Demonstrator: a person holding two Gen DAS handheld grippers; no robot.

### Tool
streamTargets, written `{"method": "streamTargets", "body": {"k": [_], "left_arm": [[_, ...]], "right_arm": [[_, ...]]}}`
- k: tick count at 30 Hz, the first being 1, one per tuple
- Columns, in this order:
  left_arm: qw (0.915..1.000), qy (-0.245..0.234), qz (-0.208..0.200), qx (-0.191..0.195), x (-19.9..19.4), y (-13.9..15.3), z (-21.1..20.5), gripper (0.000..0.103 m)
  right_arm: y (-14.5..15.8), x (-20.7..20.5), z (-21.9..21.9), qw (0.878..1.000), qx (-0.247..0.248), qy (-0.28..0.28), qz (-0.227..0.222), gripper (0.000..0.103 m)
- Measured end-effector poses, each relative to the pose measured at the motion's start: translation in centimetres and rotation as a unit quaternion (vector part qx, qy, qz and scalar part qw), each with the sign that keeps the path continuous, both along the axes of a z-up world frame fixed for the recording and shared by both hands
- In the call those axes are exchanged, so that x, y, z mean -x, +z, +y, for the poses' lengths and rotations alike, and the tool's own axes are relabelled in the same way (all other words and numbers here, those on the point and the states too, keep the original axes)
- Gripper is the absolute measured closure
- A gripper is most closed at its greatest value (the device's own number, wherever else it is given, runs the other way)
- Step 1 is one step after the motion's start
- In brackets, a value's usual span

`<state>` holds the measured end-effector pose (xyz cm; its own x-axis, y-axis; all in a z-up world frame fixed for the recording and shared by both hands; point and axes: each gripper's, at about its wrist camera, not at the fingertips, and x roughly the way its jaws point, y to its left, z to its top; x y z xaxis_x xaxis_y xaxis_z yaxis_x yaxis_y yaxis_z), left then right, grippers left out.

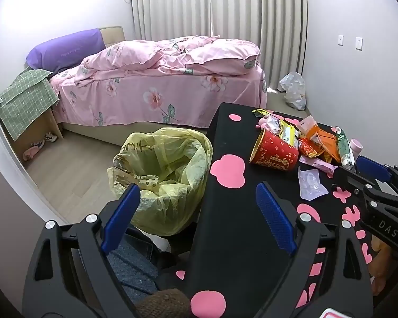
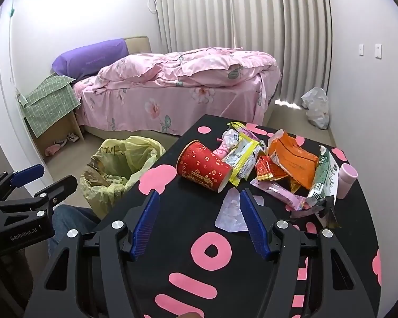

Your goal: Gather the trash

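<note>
A red paper cup (image 2: 205,168) lies tipped on its side on the black bench (image 2: 177,225), mouth toward a heap of crumpled wrappers (image 2: 284,164). A clear plastic scrap (image 2: 230,212) lies flat nearby. Beside the bench stands a yellow-lined bin (image 2: 116,169), open.

The near part of the black table (image 2: 188,212) lies bare, giving open passage up to the tipped red paper cup (image 2: 204,168) and the wrapper heap (image 2: 286,164) behind it. A clear plastic blister (image 2: 229,213) lies in the way just ahead. Left of the table edge, the yellow-lined trash bin (image 1: 161,167) stands with its mouth open and unblocked above.

"GenRobot.AI" stands on the left gripper (image 2: 46,179), "DAS" on the right gripper (image 1: 358,167).
</note>
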<state>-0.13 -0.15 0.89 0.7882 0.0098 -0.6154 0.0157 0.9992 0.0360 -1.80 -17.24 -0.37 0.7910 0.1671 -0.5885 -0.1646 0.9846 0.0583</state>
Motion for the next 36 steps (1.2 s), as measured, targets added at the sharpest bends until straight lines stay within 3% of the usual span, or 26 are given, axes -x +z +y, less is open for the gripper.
{"method": "streamTargets", "body": {"k": [36], "left_arm": [[1.0, 0.0, 0.001, 0.005, 0.3, -0.5, 0.8, 0.018]], "right_arm": [[-0.1, 0.0, -0.1, 1.0, -0.002, 0.002, 0.002, 0.043]]}}
